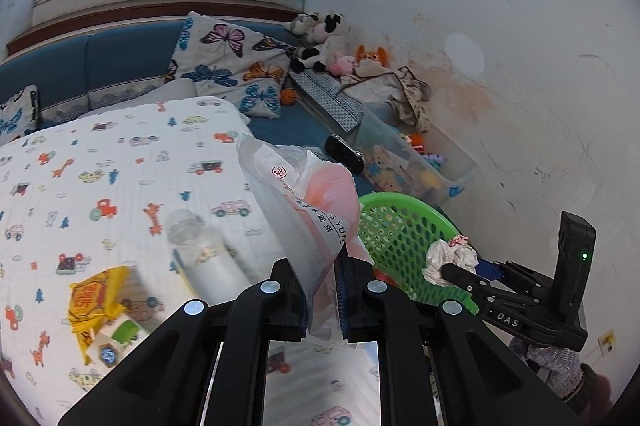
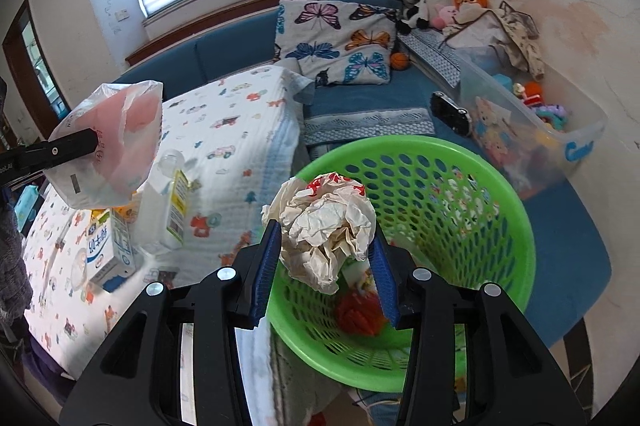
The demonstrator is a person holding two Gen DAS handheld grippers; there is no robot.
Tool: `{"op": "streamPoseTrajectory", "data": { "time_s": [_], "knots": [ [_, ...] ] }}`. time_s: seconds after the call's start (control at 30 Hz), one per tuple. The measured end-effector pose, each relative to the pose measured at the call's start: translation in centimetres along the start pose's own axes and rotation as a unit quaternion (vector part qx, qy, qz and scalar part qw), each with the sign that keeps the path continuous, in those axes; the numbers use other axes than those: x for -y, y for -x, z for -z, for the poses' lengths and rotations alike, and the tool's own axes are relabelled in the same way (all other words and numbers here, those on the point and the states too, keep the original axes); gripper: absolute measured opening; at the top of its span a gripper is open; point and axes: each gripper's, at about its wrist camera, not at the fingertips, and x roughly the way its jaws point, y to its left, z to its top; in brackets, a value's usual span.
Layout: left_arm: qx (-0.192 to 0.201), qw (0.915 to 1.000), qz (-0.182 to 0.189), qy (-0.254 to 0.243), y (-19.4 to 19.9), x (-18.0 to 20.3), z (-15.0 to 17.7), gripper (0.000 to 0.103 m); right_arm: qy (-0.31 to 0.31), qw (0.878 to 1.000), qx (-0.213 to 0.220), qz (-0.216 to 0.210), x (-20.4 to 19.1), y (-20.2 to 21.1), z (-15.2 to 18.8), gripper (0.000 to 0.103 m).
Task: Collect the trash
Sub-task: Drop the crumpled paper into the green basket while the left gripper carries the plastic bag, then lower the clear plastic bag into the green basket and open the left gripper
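The right tongs (image 2: 325, 258) are clenched on a crumpled paper wrapper (image 2: 326, 222), white with red print, and hold it directly over the mouth of the green perforated basket (image 2: 516, 238), apparently so that it will fall in when let go. A red scrap (image 2: 358, 312) already lies at the basket's bottom. The left tongs (image 1: 320, 290) grip a soft plastic tissue pack (image 1: 308, 198), clear with pink inside, by its lower end; it stands up from the pads, lifted off the table (image 1: 120, 166) and just beside the basket's rim, likely next in line for dropping. More trash remains on the table's vehicle-print cloth: a clear plastic bottle (image 1: 204, 250) on its side, a yellow snack wrapper (image 1: 94, 300) and a small milk carton (image 2: 110, 250), close together near the table's near edge. The basket sits beside the table against a blue sofa (image 2: 360, 106).
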Motion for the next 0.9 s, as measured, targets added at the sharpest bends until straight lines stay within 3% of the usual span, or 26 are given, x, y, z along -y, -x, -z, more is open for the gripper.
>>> {"op": "streamPoseTrajectory", "data": {
  "time_s": [0.27, 0.9],
  "knots": [
    [-0.011, 0.9997, 0.014, -0.019, -1.3, 2.2, 0.1, 0.011, 0.002, 1.000, -0.001, 0.022, 0.9, 0.4, 0.4, 0.048],
    [-0.064, 0.9961, 0.036, -0.048, -6.9, 6.4, 0.9, 0.011, -0.015, 0.999, 0.008, 0.045, 3.1, 2.1, 1.3, 0.066]
  ]
}}
